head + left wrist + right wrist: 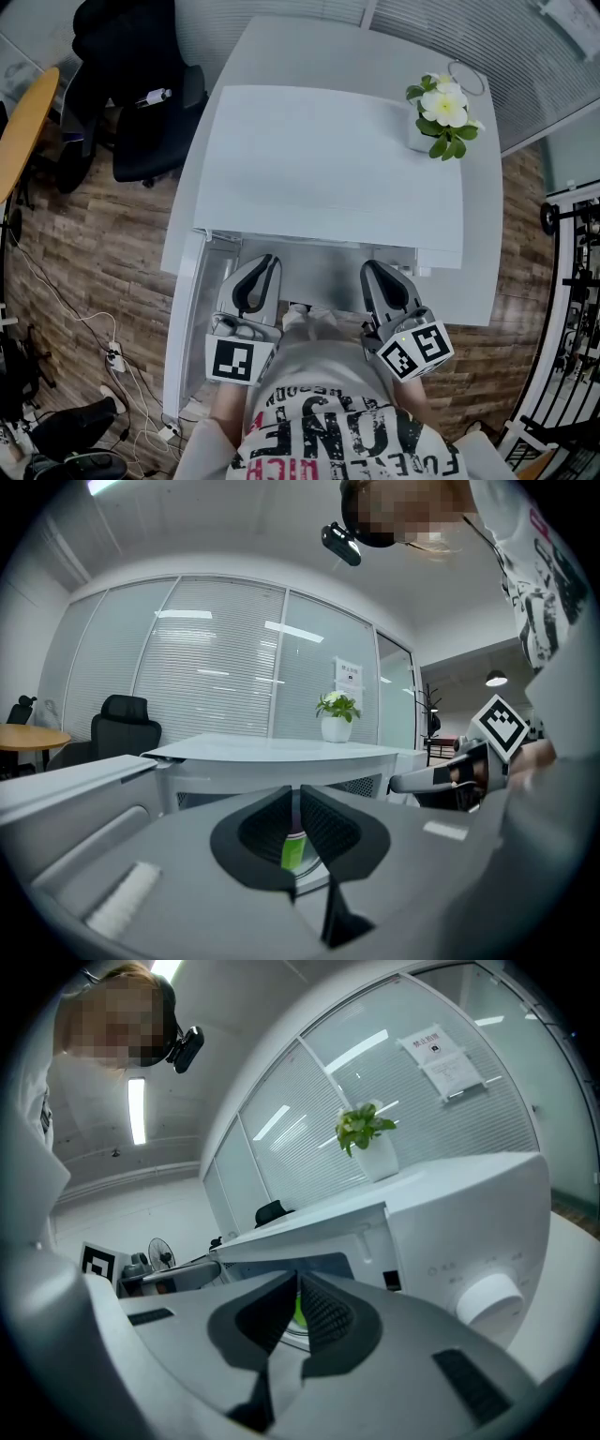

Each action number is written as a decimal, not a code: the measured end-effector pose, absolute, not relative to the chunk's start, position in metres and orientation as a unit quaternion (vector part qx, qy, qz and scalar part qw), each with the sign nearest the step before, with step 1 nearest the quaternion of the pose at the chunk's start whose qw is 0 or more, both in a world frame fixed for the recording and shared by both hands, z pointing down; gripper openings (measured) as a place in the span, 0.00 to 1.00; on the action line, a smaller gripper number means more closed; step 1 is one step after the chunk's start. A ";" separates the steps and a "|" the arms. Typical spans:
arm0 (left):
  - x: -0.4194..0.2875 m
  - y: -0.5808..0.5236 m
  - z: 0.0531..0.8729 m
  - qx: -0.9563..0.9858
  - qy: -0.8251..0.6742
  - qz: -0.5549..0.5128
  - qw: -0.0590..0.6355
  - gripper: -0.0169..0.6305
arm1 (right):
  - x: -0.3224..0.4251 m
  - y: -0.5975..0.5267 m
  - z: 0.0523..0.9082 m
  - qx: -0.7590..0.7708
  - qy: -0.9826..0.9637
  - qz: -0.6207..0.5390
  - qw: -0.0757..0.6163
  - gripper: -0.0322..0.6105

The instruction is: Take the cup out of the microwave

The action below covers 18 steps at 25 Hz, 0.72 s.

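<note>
**A:** Start nearest. What are the two grippers holding?

**B:** Nothing. The left gripper (295, 799) and right gripper (297, 1286) sit side by side low in the head view. Each has its jaws barely apart, leaving a thin slit with nothing pinched in it.

**A:** And the cup?

**B:** The green cup (293, 848) shows through each slit, beyond the tips. It stands upright on the pale plate (307, 877) inside the white microwave (328, 169). I can't tell what is in it.

**A:** Is the microwave open?

**B:** Yes, its door (183, 328) is swung out toward the lower left of the head view.

**A:** Anything farther back?

**B:** A potted plant (445, 108) with white flowers stands on the microwave's top, at the upper right. The microwave sits on a white table (309, 47), and a black office chair (150, 122) is at the upper left.
</note>
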<state>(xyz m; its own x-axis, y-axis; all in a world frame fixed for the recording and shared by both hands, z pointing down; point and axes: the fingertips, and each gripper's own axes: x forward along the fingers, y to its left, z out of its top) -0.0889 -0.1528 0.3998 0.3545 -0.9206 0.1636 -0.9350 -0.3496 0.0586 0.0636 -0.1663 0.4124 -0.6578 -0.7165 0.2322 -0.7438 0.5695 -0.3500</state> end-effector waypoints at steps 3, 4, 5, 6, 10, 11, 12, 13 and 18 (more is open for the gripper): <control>-0.089 -0.151 0.402 0.818 -0.566 0.057 0.092 0.09 | 0.062 -0.166 0.411 0.412 -0.885 0.213 0.030 0.08; -0.089 -0.150 0.403 0.818 -0.564 0.057 0.096 0.09 | 0.061 -0.166 0.411 0.412 -0.885 0.215 0.029 0.08; -0.089 -0.150 0.403 0.819 -0.564 0.057 0.093 0.09 | 0.061 -0.166 0.411 0.412 -0.885 0.215 0.029 0.08; -0.090 -0.150 0.403 0.819 -0.564 0.056 0.086 0.09 | 0.061 -0.166 0.411 0.412 -0.885 0.214 0.030 0.08; -0.089 -0.152 0.400 0.821 -0.563 0.052 0.076 0.09 | 0.062 -0.165 0.412 0.412 -0.885 0.215 0.031 0.08; -0.088 -0.151 0.401 0.821 -0.562 0.053 0.081 0.09 | 0.063 -0.165 0.412 0.412 -0.885 0.215 0.031 0.08; -0.087 -0.150 0.402 0.820 -0.562 0.056 0.088 0.09 | 0.063 -0.165 0.411 0.412 -0.885 0.214 0.031 0.08; -0.087 -0.150 0.404 0.820 -0.562 0.058 0.088 0.09 | 0.064 -0.165 0.411 0.412 -0.885 0.214 0.031 0.08; -0.084 -0.150 0.402 0.822 -0.561 0.060 0.081 0.09 | 0.064 -0.164 0.411 0.412 -0.886 0.213 0.031 0.08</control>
<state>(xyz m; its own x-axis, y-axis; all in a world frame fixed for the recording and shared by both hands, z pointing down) -0.0839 -0.1498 0.4017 0.3637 -0.9121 0.1894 -0.9315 -0.3578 0.0657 0.0645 -0.1636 0.4114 -0.6593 -0.7159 0.2298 -0.7421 0.5701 -0.3526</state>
